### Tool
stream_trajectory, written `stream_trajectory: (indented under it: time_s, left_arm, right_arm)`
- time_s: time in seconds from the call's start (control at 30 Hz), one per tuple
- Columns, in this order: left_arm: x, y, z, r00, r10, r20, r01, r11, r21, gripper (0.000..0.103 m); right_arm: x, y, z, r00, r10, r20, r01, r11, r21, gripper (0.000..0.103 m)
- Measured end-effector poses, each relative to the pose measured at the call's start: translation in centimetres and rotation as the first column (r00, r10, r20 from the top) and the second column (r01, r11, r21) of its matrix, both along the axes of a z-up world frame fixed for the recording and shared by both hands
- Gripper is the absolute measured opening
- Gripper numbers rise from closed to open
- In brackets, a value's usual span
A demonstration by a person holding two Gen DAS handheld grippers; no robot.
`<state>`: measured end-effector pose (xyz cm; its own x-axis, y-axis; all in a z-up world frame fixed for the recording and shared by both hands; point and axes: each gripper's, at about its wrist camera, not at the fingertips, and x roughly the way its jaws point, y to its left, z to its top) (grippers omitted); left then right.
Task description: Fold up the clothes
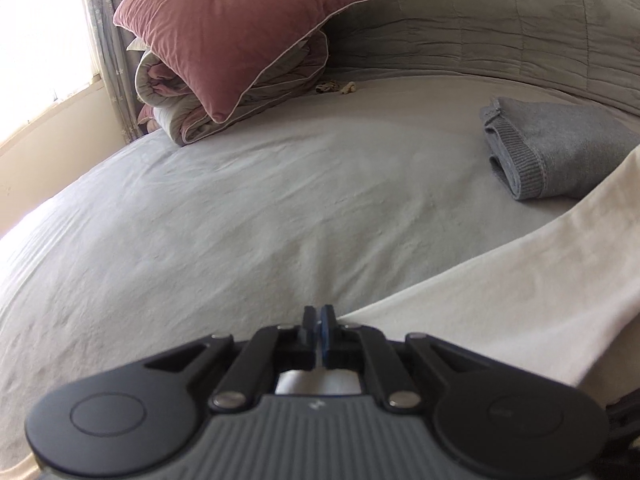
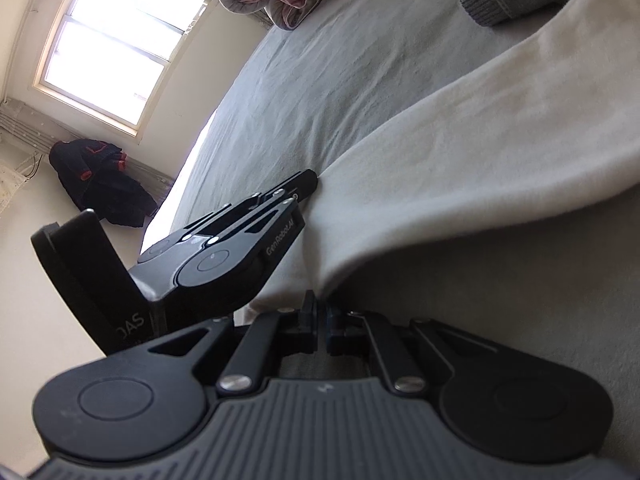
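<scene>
Tongs on both sides pinch the cream garment (image 1: pixel 500 292): left tongs (image 1: pixel 319 320) and right tongs (image 2: pixel 319 312) closed on its edge, above the grey bed sheet (image 1: pixel 240 208); folded grey sweater (image 1: pixel 560 152) behind.

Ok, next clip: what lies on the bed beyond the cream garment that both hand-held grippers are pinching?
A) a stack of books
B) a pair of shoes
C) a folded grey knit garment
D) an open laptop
C: a folded grey knit garment with a ribbed hem lies on the bed sheet past the cream garment, whose edge the left hand-held gripper and the right hand-held gripper have clamped.
</scene>
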<state>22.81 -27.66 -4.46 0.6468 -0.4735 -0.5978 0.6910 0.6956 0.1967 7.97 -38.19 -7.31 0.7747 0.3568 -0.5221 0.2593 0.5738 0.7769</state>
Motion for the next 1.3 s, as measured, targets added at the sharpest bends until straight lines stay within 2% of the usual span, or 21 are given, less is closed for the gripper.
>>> stream_trajectory:
  time_s: [0.07, 0.13, 0.23, 0.27, 0.37, 0.5, 0.57, 0.6, 0.67, 0.7, 0.73, 0.77, 0.8, 0.83, 0.87, 0.97, 1.03, 1.17, 1.3]
  left_arm:
    - [0.0, 0.6, 0.8, 0.999, 0.031, -0.035, -0.032, 0.999, -0.034, 0.009]
    - [-0.3, 1.2, 1.5, 0.997, 0.054, -0.047, -0.056, 0.997, -0.057, 0.013]
    - [-1.3, 2.4, 2.4, 0.994, 0.078, -0.076, -0.085, 0.992, -0.093, 0.013]
    - [-1.7, 2.8, 2.6, 0.993, 0.080, -0.090, -0.090, 0.990, -0.106, 0.013]
    - [-3.0, 4.0, 3.0, 0.990, 0.082, -0.112, -0.098, 0.984, -0.149, 0.013]
    - [-4.3, 4.6, 1.8, 0.977, 0.063, -0.204, -0.108, 0.970, -0.219, 0.013]
    - [-4.7, 4.0, -0.5, 0.956, 0.071, -0.284, -0.131, 0.972, -0.197, 0.011]
    - [-5.6, 3.8, -1.2, 0.971, 0.078, -0.226, -0.126, 0.971, -0.203, 0.011]
    - [-6.3, 2.9, -1.1, 0.981, 0.086, -0.175, -0.114, 0.980, -0.161, 0.010]
    - [-6.1, 2.8, -0.5, 0.973, 0.102, -0.206, -0.137, 0.977, -0.164, 0.009]
    - [-6.2, 2.9, -0.1, 0.967, 0.093, -0.236, -0.139, 0.973, -0.185, 0.009]
    - [-6.3, 3.1, 0.3, 0.960, 0.084, -0.266, -0.141, 0.968, -0.206, 0.009]
    - [-6.4, 3.2, 0.7, 0.953, 0.073, -0.296, -0.144, 0.963, -0.227, 0.009]
    - [-6.6, 3.4, 1.1, 0.944, 0.062, -0.323, -0.147, 0.958, -0.246, 0.009]
    - [-7.3, 3.2, 1.4, 0.950, 0.060, -0.306, -0.136, 0.962, -0.235, 0.009]
    - [-8.6, 3.4, 2.0, 0.952, 0.064, -0.298, -0.128, 0.971, -0.201, 0.012]
    - [-8.7, 4.2, 2.3, 0.944, 0.089, -0.319, -0.156, 0.969, -0.191, 0.015]
    - [-8.4, 6.3, 2.9, 0.921, 0.145, -0.363, -0.225, 0.956, -0.188, 0.036]
    - [-8.3, 8.7, 3.7, 0.898, 0.190, -0.396, -0.284, 0.939, -0.193, 0.044]
  right_arm:
    - [-0.5, -0.3, 0.2, 1.000, -0.010, 0.001, 0.010, 1.000, 0.021, 0.015]
    - [-1.1, -0.9, 0.7, 1.000, -0.029, 0.001, 0.029, 0.999, 0.027, 0.020]
    - [-2.6, -2.2, 1.4, 0.996, -0.084, 0.019, 0.083, 0.996, 0.040, 0.053]
    - [-3.3, -2.7, 1.7, 0.993, -0.111, 0.025, 0.110, 0.993, 0.036, 0.056]
    - [-5.1, -4.5, 1.8, 0.975, -0.222, 0.017, 0.221, 0.975, 0.017, 0.056]
    - [-7.4, -6.8, 1.8, 0.928, -0.372, 0.003, 0.372, 0.928, -0.011, 0.056]
    - [-8.6, -8.0, 1.8, 0.896, -0.444, -0.002, 0.444, 0.896, -0.025, 0.055]
    - [-9.1, -8.6, 1.8, 0.878, -0.480, -0.005, 0.479, 0.877, -0.033, 0.055]
    - [-10.3, -9.8, 1.8, 0.837, -0.547, -0.008, 0.546, 0.836, -0.048, 0.054]
    - [-10.6, -10.2, 1.8, 0.820, -0.572, -0.014, 0.571, 0.820, -0.052, 0.053]
    - [-10.6, -10.6, 1.6, 0.809, -0.587, -0.025, 0.585, 0.809, -0.051, 0.045]
    - [-10.5, -11.0, 1.4, 0.798, -0.601, -0.036, 0.599, 0.799, -0.050, 0.033]
    - [-10.5, -11.3, 1.2, 0.789, -0.613, -0.048, 0.611, 0.790, -0.050, 0.026]
    - [-10.4, -11.5, 1.1, 0.783, -0.620, -0.054, 0.618, 0.785, -0.053, 0.018]
    - [-10.3, -11.6, 1.1, 0.779, -0.624, -0.051, 0.622, 0.781, -0.058, 0.014]
    - [-10.2, -11.2, 1.5, 0.776, -0.629, -0.032, 0.626, 0.776, -0.074, 0.010]
    - [-10.1, -10.7, 2.1, 0.776, -0.631, -0.015, 0.628, 0.774, -0.084, 0.010]
    - [-10.1, -9.9, 3.4, 0.775, -0.631, 0.008, 0.630, 0.773, -0.074, 0.009]
    - [-9.5, -9.1, 4.7, 0.778, -0.628, 0.022, 0.628, 0.775, -0.064, 0.009]
